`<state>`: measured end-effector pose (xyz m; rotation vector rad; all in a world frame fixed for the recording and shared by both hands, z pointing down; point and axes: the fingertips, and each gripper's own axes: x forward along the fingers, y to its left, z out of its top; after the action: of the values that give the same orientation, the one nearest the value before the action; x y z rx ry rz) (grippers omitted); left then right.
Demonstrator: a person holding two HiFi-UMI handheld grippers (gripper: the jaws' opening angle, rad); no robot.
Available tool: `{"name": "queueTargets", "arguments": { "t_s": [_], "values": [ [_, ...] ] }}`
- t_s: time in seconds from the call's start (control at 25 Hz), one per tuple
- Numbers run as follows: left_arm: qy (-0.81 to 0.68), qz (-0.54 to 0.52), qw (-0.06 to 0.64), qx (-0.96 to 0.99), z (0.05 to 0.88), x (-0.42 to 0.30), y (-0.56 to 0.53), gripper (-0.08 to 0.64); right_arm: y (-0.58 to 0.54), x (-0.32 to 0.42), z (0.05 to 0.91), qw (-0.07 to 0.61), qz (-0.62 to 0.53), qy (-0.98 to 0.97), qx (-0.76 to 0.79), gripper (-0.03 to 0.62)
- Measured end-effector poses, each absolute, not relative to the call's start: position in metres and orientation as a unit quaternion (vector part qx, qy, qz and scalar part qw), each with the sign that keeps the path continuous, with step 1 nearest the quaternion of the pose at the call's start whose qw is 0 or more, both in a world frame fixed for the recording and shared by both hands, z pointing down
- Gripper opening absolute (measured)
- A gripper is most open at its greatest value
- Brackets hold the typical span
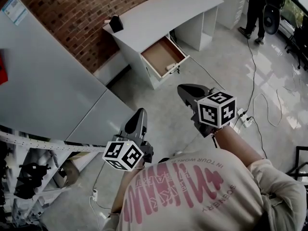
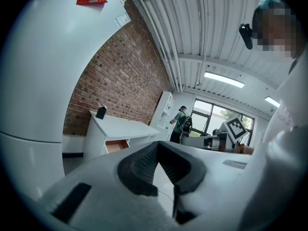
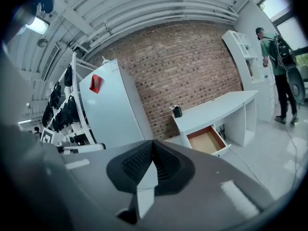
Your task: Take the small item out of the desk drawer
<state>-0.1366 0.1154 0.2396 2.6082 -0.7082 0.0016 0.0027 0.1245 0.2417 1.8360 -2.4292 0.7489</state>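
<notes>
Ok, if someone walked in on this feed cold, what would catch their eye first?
Probably the open drawer of the white desk against the brick wall, upper middle of the head view, with a small pale item near its front edge. Then the left gripper and right gripper in the foreground, both shut, empty and well short of the drawer.

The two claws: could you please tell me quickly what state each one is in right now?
Left claw: closed, holding nothing.
Right claw: closed, holding nothing.
</notes>
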Motion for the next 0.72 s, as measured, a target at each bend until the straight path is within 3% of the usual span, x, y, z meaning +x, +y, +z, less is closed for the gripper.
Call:
{"name": "queueTargets", "arguments": {
  "t_s": [0.72],
  "values": [
    [-0.25, 0.011, 0.241, 0.938, 0.266, -0.097, 0.126, 0.003, 0.159, 0.065, 0.282, -0.011, 0.303, -0.722, 0.622, 0.014]
  ]
}}
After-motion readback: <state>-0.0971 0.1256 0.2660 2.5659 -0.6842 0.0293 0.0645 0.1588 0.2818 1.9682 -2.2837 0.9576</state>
